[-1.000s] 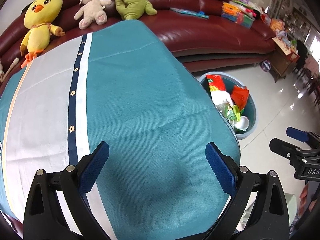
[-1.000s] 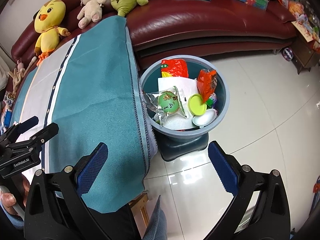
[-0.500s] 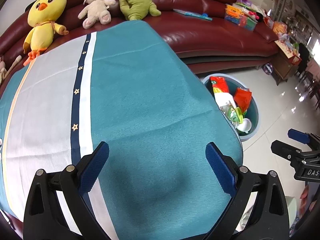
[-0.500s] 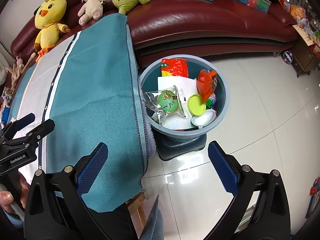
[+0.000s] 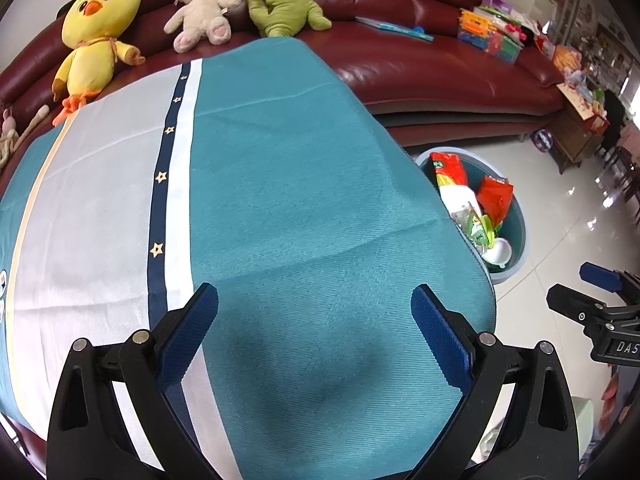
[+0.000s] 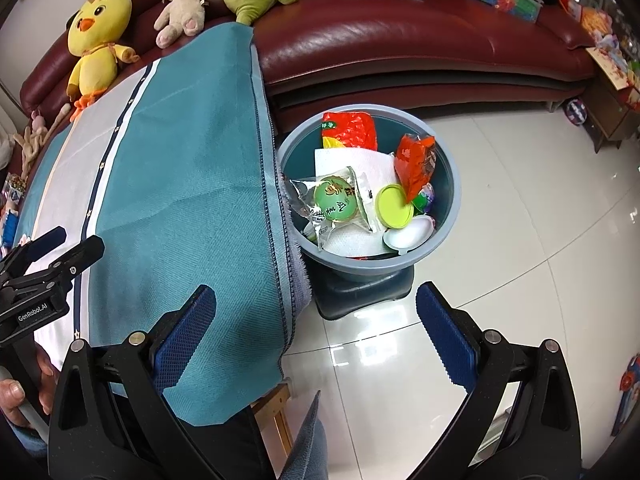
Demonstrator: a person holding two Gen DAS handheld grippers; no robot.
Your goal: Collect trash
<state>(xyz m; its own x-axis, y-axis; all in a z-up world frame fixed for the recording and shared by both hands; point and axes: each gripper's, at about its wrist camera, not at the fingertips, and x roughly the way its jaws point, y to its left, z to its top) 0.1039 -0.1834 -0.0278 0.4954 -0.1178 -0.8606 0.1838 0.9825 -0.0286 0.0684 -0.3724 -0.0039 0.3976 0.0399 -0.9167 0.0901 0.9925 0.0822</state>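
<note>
A grey-blue trash bin [image 6: 450, 184] stands on the tiled floor beside the table; it also shows in the left wrist view [image 5: 520, 236]. It holds a green round snack packet [image 6: 334, 200], a red wrapper [image 6: 414, 162], a red and yellow bag [image 6: 350, 128], a lime lid [image 6: 394, 206], white tissue and a white cup. My left gripper [image 5: 314, 334] is open and empty above the teal tablecloth [image 5: 304, 184]. My right gripper [image 6: 316, 330] is open and empty above the table's edge and the floor, short of the bin.
A dark red sofa [image 6: 400, 40] runs along the back with a yellow chick [image 5: 94, 36], a beige plush [image 5: 200, 16] and a green plush [image 5: 276, 0]. Toys [image 5: 496, 28] lie on its right end. A cabinet [image 6: 612, 108] stands at the right.
Both grippers have drawn back a little and stayed open; the table and bin sit slightly lower and farther in the views. Nothing was picked up or let go.
</note>
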